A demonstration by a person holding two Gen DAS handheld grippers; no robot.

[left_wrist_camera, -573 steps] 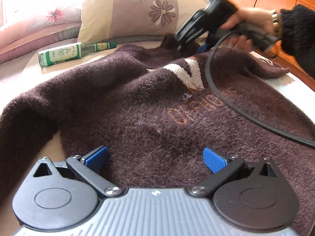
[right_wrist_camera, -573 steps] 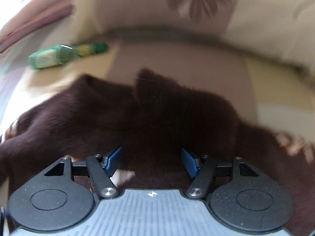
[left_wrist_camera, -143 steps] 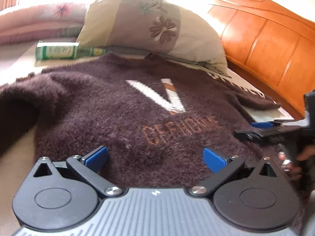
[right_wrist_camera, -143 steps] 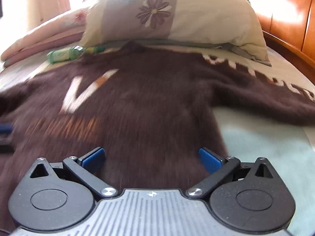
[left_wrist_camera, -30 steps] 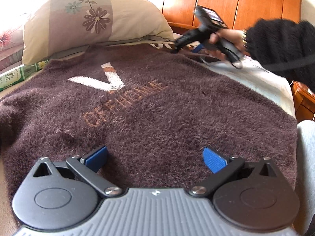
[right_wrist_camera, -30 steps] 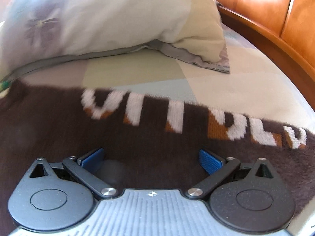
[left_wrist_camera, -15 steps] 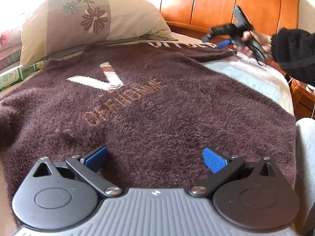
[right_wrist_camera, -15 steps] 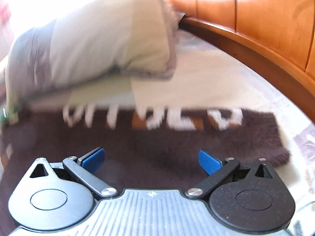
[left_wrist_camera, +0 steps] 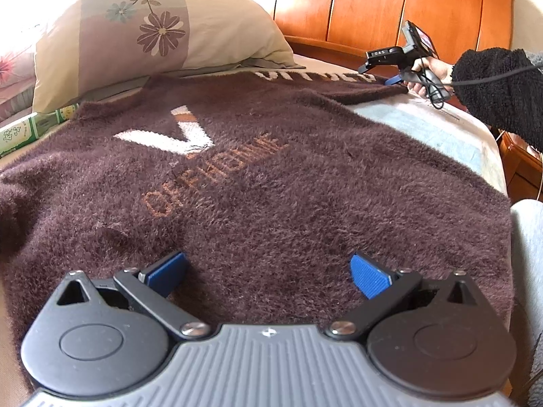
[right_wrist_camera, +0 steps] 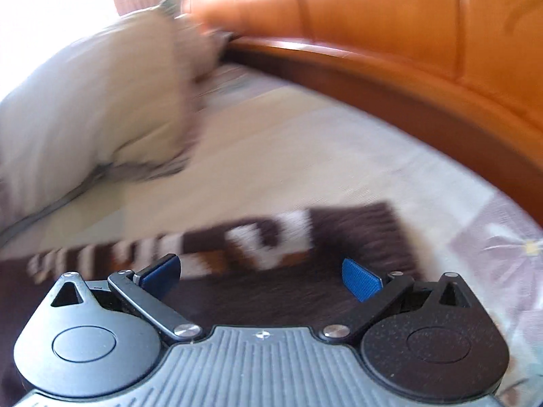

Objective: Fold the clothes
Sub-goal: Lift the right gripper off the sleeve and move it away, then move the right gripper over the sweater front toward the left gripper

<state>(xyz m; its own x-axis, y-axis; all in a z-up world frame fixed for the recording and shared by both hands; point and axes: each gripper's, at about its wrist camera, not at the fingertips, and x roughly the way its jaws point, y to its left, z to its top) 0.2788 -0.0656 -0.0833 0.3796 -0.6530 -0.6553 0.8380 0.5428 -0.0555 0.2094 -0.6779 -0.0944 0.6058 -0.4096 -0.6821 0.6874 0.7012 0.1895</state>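
Observation:
A fuzzy dark brown sweater [left_wrist_camera: 258,183] with a white V and orange lettering lies spread flat on the bed. My left gripper [left_wrist_camera: 268,271] hovers open over its near hem, nothing between the blue pads. The sweater's right sleeve [left_wrist_camera: 339,84] with white letters stretches toward the headboard. In the left wrist view a hand holds my right gripper [left_wrist_camera: 395,79] at the sleeve's cuff. In the blurred right wrist view my right gripper [right_wrist_camera: 261,274] stands open just above the sleeve cuff [right_wrist_camera: 339,237].
A floral pillow [left_wrist_camera: 152,37] lies behind the sweater, with a green bottle [left_wrist_camera: 23,132] at its left. The orange wooden headboard [left_wrist_camera: 390,10] curves along the back and right. A black-sleeved arm [left_wrist_camera: 492,91] and cable reach in from the right.
The right gripper has slid along the sleeve toward the cuff end and lower over it. The left gripper has stayed open over the hem.

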